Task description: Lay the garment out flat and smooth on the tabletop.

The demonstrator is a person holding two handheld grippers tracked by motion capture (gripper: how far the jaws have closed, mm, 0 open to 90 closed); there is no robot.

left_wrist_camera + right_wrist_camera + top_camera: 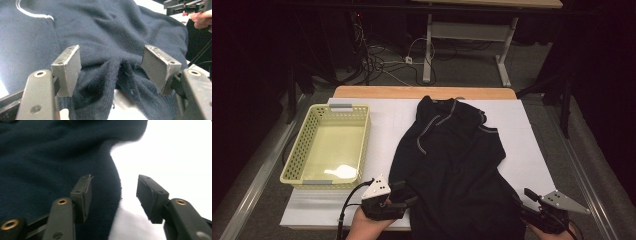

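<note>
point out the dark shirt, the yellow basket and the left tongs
dark shirt [452,160], high view, middle of its body
yellow basket [313,116], high view, its far left rim
left tongs [111,66], left gripper view, midway between the two tips, over a fold of the shirt

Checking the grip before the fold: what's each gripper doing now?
Left gripper: open, a sweater fold between its jaws, not pinched.
Right gripper: open over the sweater's edge.

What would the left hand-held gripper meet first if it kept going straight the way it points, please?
Most likely the dark sweater: a raised fold of it already sits between the open jaws of the left hand-held gripper, though depth is hard to judge.
</note>
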